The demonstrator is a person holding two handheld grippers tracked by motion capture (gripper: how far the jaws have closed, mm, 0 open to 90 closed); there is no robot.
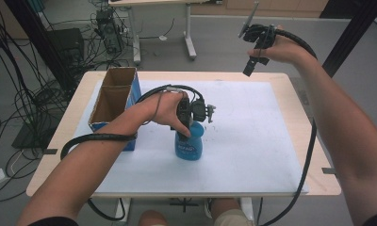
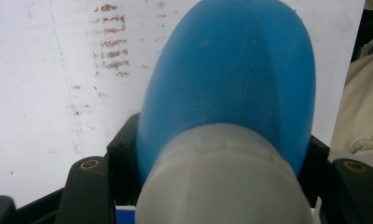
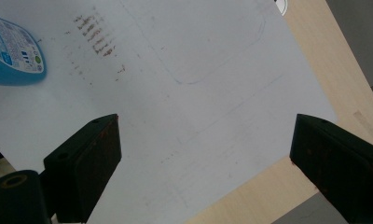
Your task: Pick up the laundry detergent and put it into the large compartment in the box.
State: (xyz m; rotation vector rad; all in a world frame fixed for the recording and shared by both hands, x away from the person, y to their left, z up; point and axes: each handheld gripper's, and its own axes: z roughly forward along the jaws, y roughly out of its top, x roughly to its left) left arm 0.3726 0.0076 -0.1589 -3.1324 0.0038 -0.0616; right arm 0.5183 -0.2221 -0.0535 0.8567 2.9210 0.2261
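A blue plastic bottle with a printed label stands upright on the white sheet near the table's middle. My left gripper comes down on its top and is shut on the neck. In the left gripper view the blue bottle and its pale collar sit tight between the two black jaws of the left gripper. My right gripper is held high over the table's far right edge. It stands open with nothing between its jaws, and the bottle lies far off at that view's upper left.
An open blue cardboard box stands at the left of the table, just beside the left forearm. The white sheet has faint brown marks. The wooden table edge runs on the right. Cables and equipment cover the floor behind.
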